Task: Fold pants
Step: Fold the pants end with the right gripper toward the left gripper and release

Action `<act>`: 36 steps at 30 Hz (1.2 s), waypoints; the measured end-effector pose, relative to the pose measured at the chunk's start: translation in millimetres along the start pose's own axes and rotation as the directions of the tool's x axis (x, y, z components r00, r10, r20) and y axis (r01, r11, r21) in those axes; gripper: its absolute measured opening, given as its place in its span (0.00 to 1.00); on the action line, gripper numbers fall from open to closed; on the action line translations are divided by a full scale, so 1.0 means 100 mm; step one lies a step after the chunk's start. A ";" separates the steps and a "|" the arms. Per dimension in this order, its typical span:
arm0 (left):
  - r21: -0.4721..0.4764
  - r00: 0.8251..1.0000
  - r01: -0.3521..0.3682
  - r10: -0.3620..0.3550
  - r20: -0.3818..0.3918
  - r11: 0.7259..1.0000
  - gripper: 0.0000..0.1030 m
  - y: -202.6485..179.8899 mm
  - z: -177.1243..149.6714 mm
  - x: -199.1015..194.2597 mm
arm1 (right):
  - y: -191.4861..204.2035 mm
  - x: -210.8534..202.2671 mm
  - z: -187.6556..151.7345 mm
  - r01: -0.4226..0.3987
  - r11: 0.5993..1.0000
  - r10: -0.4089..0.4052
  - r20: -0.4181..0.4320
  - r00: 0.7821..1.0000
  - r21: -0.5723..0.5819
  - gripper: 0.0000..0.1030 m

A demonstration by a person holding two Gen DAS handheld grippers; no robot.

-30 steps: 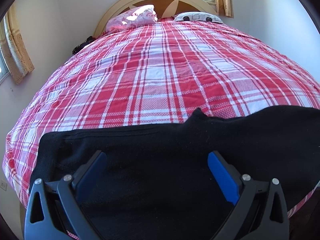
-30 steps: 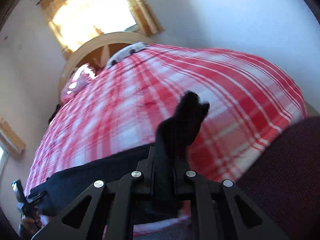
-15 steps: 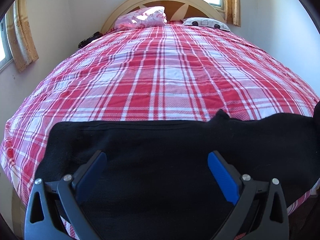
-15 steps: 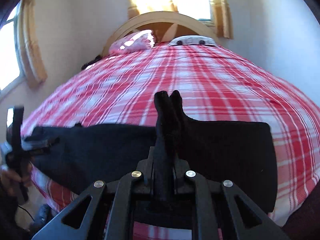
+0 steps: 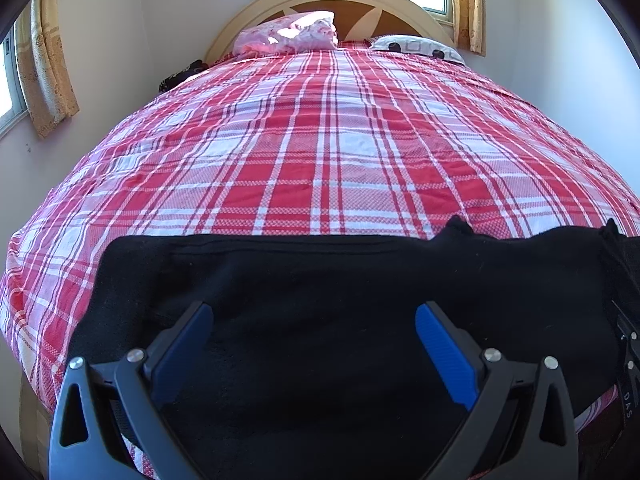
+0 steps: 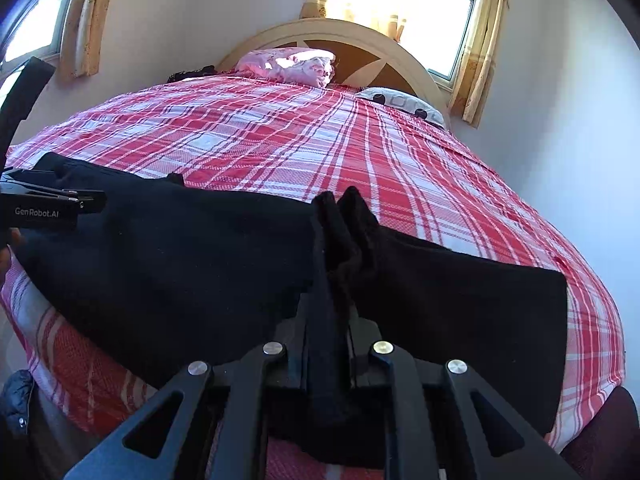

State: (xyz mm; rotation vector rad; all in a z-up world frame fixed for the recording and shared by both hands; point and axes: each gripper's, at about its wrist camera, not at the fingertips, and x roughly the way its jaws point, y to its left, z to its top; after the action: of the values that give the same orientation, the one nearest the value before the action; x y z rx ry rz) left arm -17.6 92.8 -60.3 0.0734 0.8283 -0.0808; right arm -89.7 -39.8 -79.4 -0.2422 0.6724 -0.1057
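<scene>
Black pants (image 5: 320, 320) lie across the foot of the bed (image 5: 320, 152), spanning 8 to 4 o'clock in the left wrist view. Left gripper (image 5: 314, 316): fingers spread wide above the cloth, nothing pinched; its view has barely shifted since a second ago. Right gripper (image 6: 334, 276): a bunched fold of the pants stands between its fingers, which are beginning to open while the pads still press the cloth. Change noted: a second ago the right gripper held this fold aloft at the bed's right edge; it has since swung over, so its view now shows the doubled pants and, at 9 o'clock, the left gripper. Judgement: the fold-over is laid, with release pending.
</scene>
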 end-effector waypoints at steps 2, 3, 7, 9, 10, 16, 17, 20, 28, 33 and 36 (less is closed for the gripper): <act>-0.003 1.000 0.000 0.000 -0.001 1.000 1.00 0.01 0.00 0.00 | 0.03 0.04 0.01 0.014 1.000 -0.014 0.003 1.000 0.000 0.16; -0.003 1.000 -0.002 0.002 -0.001 1.000 1.00 0.01 0.00 0.00 | 0.05 0.05 0.01 0.022 1.000 -0.022 0.006 1.000 0.000 0.16; -0.006 1.000 -0.003 0.003 -0.004 1.000 1.00 0.02 0.00 0.01 | 0.19 0.02 -0.01 0.041 0.999 -0.041 0.026 0.999 -0.015 0.34; -0.004 1.000 -0.004 0.004 -0.006 1.000 1.00 0.02 0.00 0.01 | 0.29 -0.06 -0.02 -0.042 0.999 0.043 0.046 0.998 -0.023 0.55; -0.001 1.000 -0.005 0.005 -0.005 1.000 1.00 0.02 0.00 0.01 | 0.36 -0.13 -0.02 -0.098 0.995 0.100 0.072 0.992 -0.031 0.60; 0.015 1.000 -0.016 0.016 0.015 1.000 1.00 0.02 0.02 -0.04 | 0.33 -0.47 -0.01 -0.299 0.954 0.294 0.217 0.931 -0.009 0.60; 0.018 1.000 -0.020 0.020 0.021 1.000 1.00 0.02 0.02 -0.05 | 0.23 -0.50 -0.01 -0.264 0.964 0.253 0.234 0.939 0.018 0.60; 0.018 1.000 -0.015 0.015 0.027 1.000 1.00 0.01 0.03 -0.06 | -0.05 -0.48 -0.03 -0.164 0.982 0.140 0.229 0.963 0.092 0.60; 0.051 1.000 -0.003 0.002 0.018 0.999 1.00 -0.13 0.01 -0.06 | -0.46 -0.12 0.18 -0.047 0.985 0.013 0.204 0.979 0.164 0.19; 0.034 1.000 -0.013 0.012 0.017 0.999 1.00 -0.08 0.01 -0.05 | -0.21 0.35 0.24 -0.058 0.986 0.043 0.097 0.994 0.159 0.18; 0.042 1.000 -0.021 0.020 0.005 0.999 1.00 -0.11 0.02 -0.02 | 0.13 0.29 0.20 -0.098 0.995 0.096 0.134 0.986 0.006 0.41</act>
State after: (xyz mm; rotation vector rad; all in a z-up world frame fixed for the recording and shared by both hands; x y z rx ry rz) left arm -18.6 81.5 -58.1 0.1212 0.8213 -0.0790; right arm -54.3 -29.0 -85.3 -0.2024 0.5486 -0.0002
